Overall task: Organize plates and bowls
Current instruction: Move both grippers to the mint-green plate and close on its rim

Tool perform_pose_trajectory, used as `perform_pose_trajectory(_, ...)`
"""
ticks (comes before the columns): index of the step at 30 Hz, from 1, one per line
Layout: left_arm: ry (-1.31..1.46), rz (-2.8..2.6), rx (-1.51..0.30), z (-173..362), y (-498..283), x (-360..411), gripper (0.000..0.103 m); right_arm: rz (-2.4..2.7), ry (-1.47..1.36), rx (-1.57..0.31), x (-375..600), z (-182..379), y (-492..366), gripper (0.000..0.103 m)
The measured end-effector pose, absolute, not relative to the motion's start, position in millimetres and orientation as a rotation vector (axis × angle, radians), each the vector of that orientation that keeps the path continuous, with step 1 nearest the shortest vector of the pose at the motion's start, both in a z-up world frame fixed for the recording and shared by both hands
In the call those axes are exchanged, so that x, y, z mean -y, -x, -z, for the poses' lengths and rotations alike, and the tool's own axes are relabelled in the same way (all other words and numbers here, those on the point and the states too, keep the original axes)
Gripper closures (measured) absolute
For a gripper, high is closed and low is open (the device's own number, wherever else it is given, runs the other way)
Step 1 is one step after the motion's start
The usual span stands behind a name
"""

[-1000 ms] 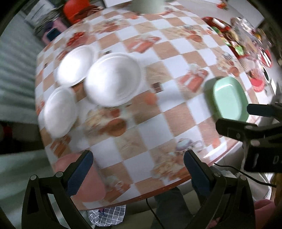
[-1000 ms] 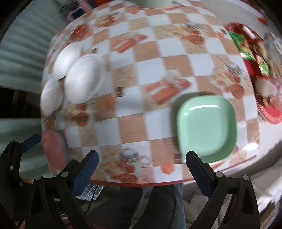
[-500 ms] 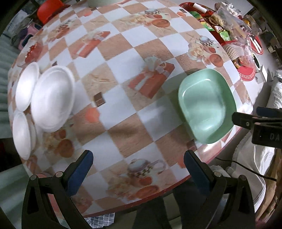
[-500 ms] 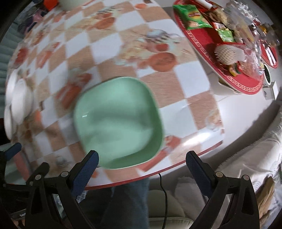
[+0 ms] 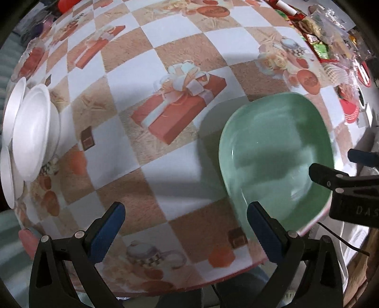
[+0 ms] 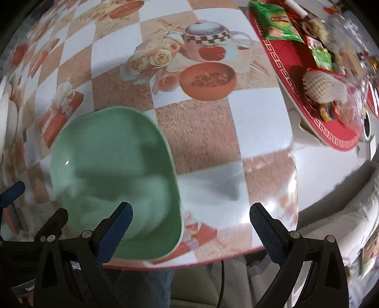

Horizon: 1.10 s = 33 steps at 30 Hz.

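A pale green, rounded-square plate [image 5: 277, 161] lay right side up near the front edge of a round table [image 5: 165, 118] covered in a checkered cloth printed with gift boxes and teapots. Its slightly longer axis ran roughly from that edge toward the table's middle. The left gripper [image 5: 184, 227] hovered above the cloth with its blue-padded fingers spread wide and empty, the plate just ahead and to its right, partly behind its right finger. The right gripper [image 6: 189, 227], jaws likewise wide apart and holding nothing, hung over the table's edge, its left finger overlapping the plate's near rim; whether it touched could not be told.

Far to the left of the left gripper, three white bowls [image 5: 30, 132] sat clustered at the table's rim, overlapping one another and partly cut off by the lens edge. Ahead and to the right of the right gripper, a red tray [image 6: 331, 132] carried snack packets [image 6: 277, 21] whose printing was too blurred to read. On the right gripper's black body, seen from the left wrist, only the letters "DAS" showed before the frame ended.
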<state>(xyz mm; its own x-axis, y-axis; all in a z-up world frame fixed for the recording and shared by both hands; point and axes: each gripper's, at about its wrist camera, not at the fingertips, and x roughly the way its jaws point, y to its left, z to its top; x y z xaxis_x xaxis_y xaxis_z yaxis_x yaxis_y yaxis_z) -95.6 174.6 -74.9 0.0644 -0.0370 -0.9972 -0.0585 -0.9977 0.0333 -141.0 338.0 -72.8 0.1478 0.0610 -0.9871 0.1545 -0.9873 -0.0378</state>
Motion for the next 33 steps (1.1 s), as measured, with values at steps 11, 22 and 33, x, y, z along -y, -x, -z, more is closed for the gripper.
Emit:
perform_pose_trajectory(11, 2.306, -2.212, 0.018, 96, 98, -177, 0.000, 1.936, -2.241, -0.275, -332, 91, 152, 0.001)
perform_pose_trajectory(22, 2.285, -2.188, 0.074, 97, 98, -179, 0.000, 1.957, -2.224, -0.263, -332, 91, 152, 0.000)
perform_pose_trajectory(33, 2.239, -2.150, 0.002, 90, 115, -208, 0.031, 1.953, -2.272, -0.217, -336, 86, 151, 0.021)
